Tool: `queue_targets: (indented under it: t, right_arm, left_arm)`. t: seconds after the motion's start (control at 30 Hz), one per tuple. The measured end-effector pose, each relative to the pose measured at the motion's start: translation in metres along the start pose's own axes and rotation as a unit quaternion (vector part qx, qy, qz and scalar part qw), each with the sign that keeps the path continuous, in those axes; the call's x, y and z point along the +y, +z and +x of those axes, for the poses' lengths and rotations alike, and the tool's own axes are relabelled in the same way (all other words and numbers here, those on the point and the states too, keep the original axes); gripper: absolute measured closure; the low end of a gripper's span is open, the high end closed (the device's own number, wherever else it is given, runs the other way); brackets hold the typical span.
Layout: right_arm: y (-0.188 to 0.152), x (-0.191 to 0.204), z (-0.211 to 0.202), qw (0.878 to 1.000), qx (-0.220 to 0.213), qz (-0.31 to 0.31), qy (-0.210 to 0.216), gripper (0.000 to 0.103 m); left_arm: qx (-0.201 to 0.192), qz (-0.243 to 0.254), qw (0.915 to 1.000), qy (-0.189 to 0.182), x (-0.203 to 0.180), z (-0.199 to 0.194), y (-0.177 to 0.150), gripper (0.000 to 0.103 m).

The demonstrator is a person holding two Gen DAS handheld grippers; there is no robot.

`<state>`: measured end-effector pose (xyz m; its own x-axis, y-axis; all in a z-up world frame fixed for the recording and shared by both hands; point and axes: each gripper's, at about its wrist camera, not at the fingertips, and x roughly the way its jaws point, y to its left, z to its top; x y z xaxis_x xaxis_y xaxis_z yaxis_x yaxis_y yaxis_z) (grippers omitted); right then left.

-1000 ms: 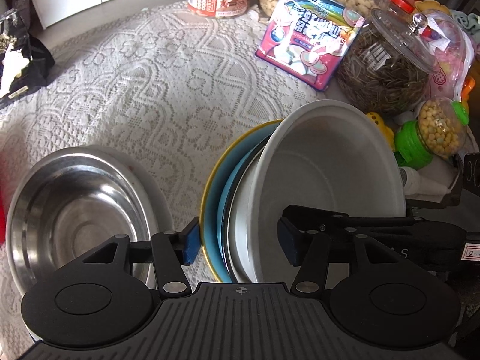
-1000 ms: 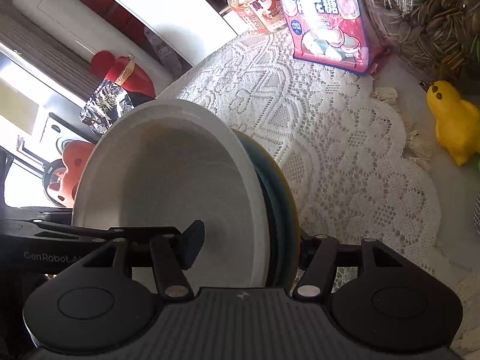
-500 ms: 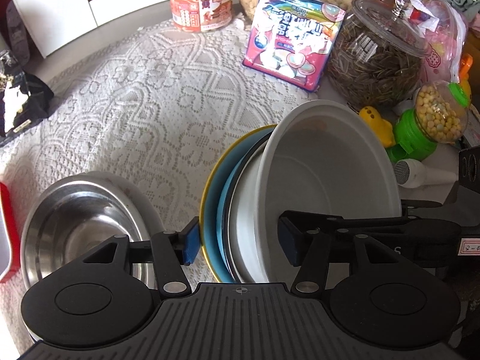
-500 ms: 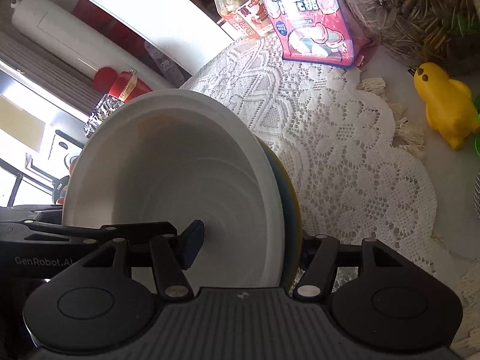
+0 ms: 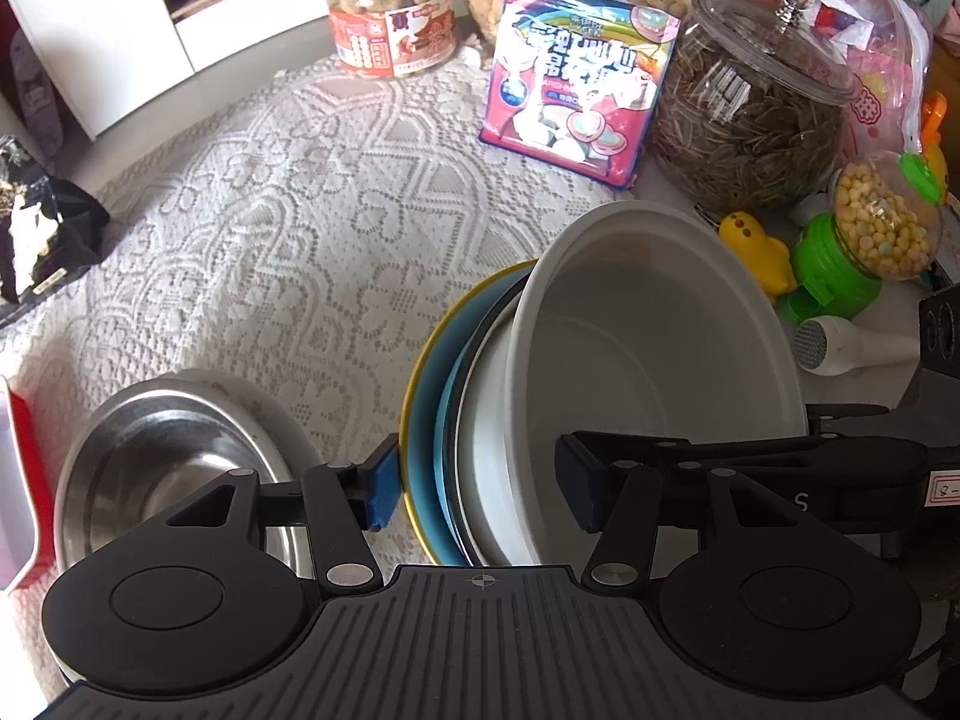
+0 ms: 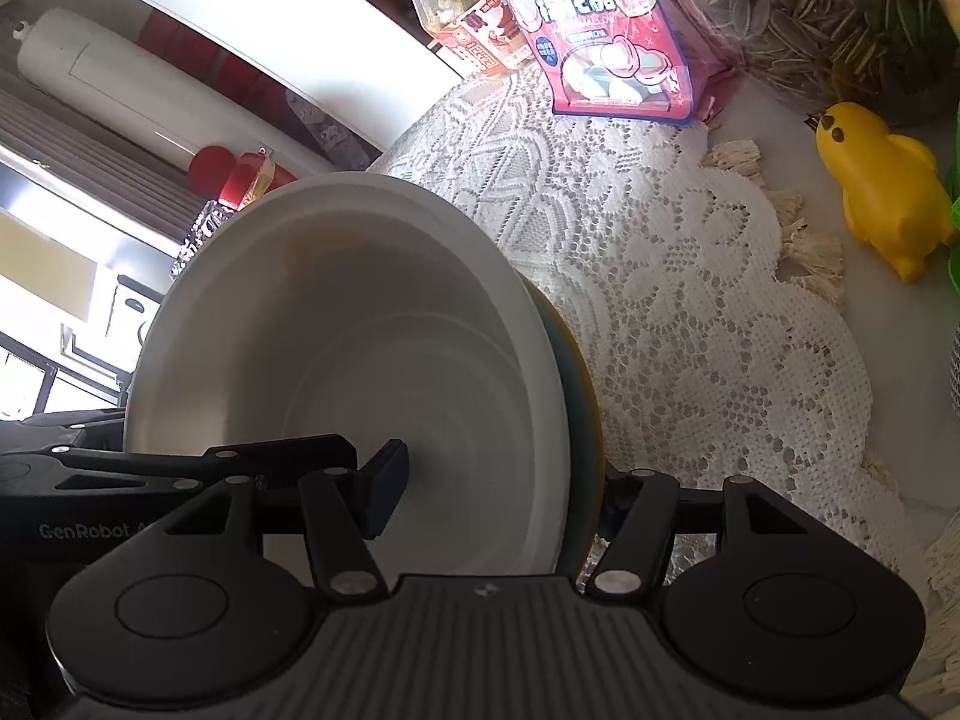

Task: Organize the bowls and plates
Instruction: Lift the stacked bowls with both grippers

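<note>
The left hand-held gripper (image 5: 477,495) is clamped across a tilted stack of dishes, a deep white bowl (image 5: 648,384) nested on blue and yellow-rimmed plates (image 5: 423,420), held on edge above the lace-covered bench (image 5: 288,228). The right hand-held gripper (image 6: 501,483) clamps the same stack. A stainless steel bowl (image 5: 162,474) sits just beside it.

steel bowl (image 5: 168,468) left of dish stack (image 5: 600,408)
</note>
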<state>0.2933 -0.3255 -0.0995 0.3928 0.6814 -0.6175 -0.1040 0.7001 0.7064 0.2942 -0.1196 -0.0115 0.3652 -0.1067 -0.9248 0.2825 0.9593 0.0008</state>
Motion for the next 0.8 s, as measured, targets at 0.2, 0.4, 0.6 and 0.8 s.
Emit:
queue_targets:
  t: [0.2,0.4,0.6,0.8]
  right_arm:
    - [-0.001,0.003,0.000,1.000,0.000,-0.007,-0.003,0.043]
    - [0.000,0.002,0.004,1.000,0.018,-0.002,0.005,0.045]
    - [0.006,0.009,-0.011,1.000,-0.025,-0.002,-0.018,0.046]
    - [0.023,0.026,-0.015,0.998,-0.013,-0.036,-0.052,0.046]
  left_arm:
    - [0.005,0.001,1.0000,-0.006,0.005,0.003,0.000,0.046]
    - [0.007,-0.007,0.9998,-0.020,0.014,0.008,0.001,0.046]
    - [0.028,-0.032,0.9986,-0.030,0.027,0.021,0.006,0.046]
    - [0.050,-0.052,0.9963,-0.047,0.039,0.029,0.009,0.048]
